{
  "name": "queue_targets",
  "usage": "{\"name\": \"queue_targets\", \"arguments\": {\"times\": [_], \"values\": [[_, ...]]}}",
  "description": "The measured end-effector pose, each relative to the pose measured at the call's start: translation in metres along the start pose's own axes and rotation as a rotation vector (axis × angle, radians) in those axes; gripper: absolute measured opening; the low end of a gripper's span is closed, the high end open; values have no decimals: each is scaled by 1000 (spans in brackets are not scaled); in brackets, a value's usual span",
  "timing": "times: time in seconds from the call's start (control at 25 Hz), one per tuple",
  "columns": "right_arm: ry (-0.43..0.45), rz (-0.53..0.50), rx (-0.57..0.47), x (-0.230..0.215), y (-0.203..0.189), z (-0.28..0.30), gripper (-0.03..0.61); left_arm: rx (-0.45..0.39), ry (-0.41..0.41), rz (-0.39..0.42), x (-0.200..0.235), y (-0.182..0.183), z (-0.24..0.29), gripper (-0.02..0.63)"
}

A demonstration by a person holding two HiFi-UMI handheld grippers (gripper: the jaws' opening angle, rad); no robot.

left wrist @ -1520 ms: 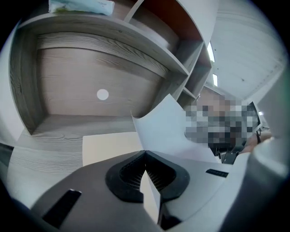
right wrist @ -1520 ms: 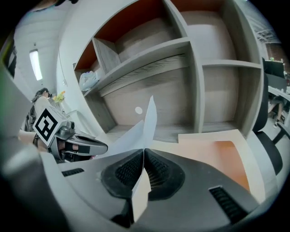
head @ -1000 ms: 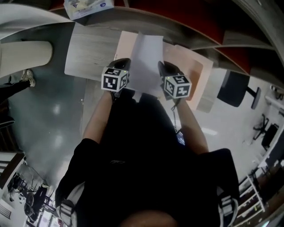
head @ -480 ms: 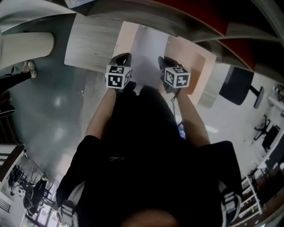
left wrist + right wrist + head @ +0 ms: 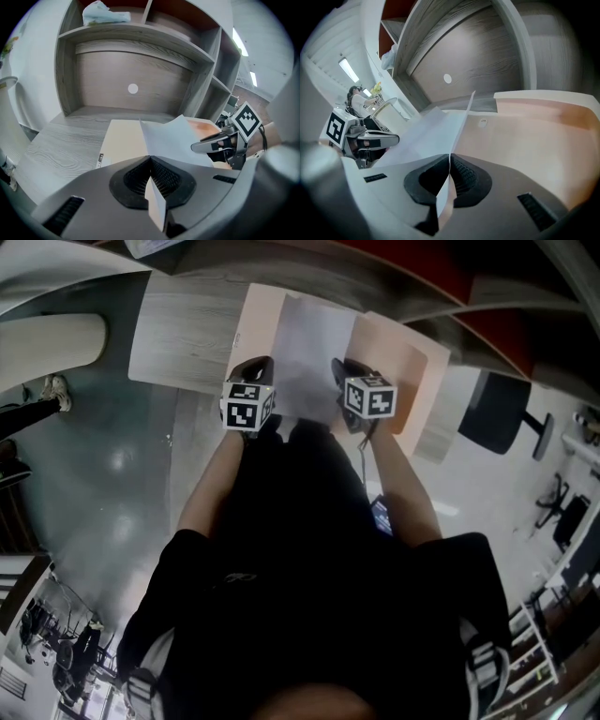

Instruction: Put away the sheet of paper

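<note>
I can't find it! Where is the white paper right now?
In the head view the sheet of paper is in the middle, held between the left tongs and right tongs, over the peach folder.

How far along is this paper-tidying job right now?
Done: the sheet of paper is lifted, with the left gripper and right gripper both shut on its near edge. In hand: holding it over the pink folder on the desk. Left: laying it down and letting go.

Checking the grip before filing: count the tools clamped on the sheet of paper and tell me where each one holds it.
2. The left tool is shut on the sheet of paper at its left edge; the right tool at its right edge. No other tool shows.
</note>
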State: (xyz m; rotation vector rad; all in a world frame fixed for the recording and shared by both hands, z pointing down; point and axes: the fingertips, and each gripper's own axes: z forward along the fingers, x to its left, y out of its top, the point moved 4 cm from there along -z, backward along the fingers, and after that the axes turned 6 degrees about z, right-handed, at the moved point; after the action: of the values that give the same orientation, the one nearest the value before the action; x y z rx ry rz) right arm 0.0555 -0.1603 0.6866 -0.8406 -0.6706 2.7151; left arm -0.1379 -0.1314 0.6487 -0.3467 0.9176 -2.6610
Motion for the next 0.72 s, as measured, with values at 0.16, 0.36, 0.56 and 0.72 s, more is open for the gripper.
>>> {"name": "queue_targets", "arguments": {"times": [0.16, 0.36, 0.56, 0.72], "values": [[7, 12, 10, -3, -3, 3, 20, 7, -11, 2, -3, -1, 3, 46], [14, 37, 6, -4, -1, 5, 20, 14, -17, -5, -3, -1, 4, 46], [28, 93, 14, -9, 1, 7, 20, 25, -34, -25, -5, -2, 6, 46], [40, 149, 21, -16, 0, 8, 20, 30, -55, -27, -9, -3, 7, 46]]}}
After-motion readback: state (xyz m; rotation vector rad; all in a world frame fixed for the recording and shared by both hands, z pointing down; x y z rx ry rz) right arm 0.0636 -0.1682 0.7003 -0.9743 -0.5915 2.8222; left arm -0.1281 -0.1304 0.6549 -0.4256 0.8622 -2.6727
